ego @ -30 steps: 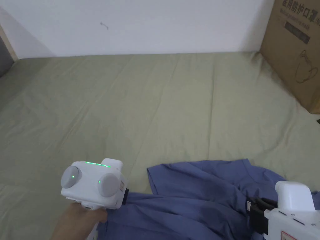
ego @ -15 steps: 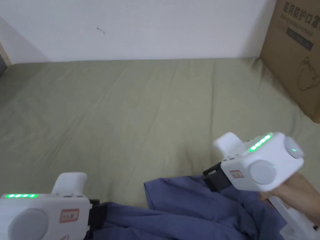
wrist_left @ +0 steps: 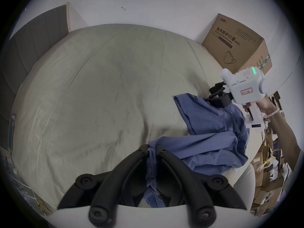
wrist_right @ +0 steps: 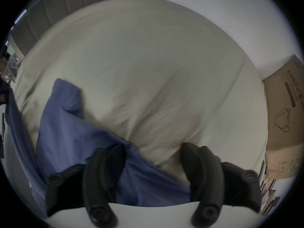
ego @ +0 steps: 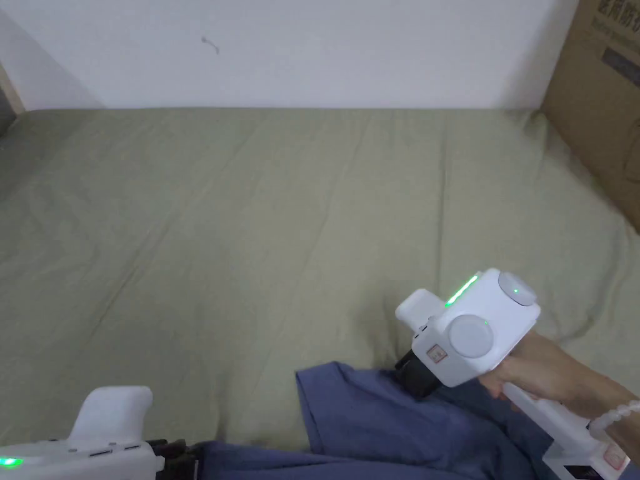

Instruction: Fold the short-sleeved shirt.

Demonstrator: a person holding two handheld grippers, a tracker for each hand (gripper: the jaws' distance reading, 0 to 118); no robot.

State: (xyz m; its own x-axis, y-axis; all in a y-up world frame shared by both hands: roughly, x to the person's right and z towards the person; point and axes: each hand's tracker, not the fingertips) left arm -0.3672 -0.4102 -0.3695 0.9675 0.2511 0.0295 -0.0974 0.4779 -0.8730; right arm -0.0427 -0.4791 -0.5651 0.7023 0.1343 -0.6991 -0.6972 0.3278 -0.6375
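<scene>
- The blue shirt (ego: 400, 425) lay rumpled at the near edge of a bed covered with a green sheet (ego: 262, 219), most of which was bare.
- In the left gripper view, the left gripper (wrist_left: 152, 149) had its two black jaws drawn close together, with a bunched fold of the shirt (wrist_left: 205, 142) pinched between them; cloth also hung down between the jaw arms toward the camera.
- In the head view, the white body of the left gripper (ego: 178, 451) sat at the bottom left corner, its black tip touching the shirt's near edge.
- The right gripper (wrist_right: 152, 151) had its jaws spread wide apart in its own view. One jaw lay over the shirt (wrist_right: 65, 132) and the other over the sheet (wrist_right: 139, 58), with the shirt's edge running between them. Nothing was clamped.
- In the head view, the right gripper (ego: 409, 375) pointed down and left at the far edge of the shirt, held by a hand (ego: 544, 375) with a bead bracelet (ego: 615, 414) at the wrist.
- A flat corner of the shirt stuck out onto the sheet just left of the right gripper.
- A cardboard box (ego: 600, 106) stood at the far right of the bed against a white wall (ego: 312, 50).
</scene>
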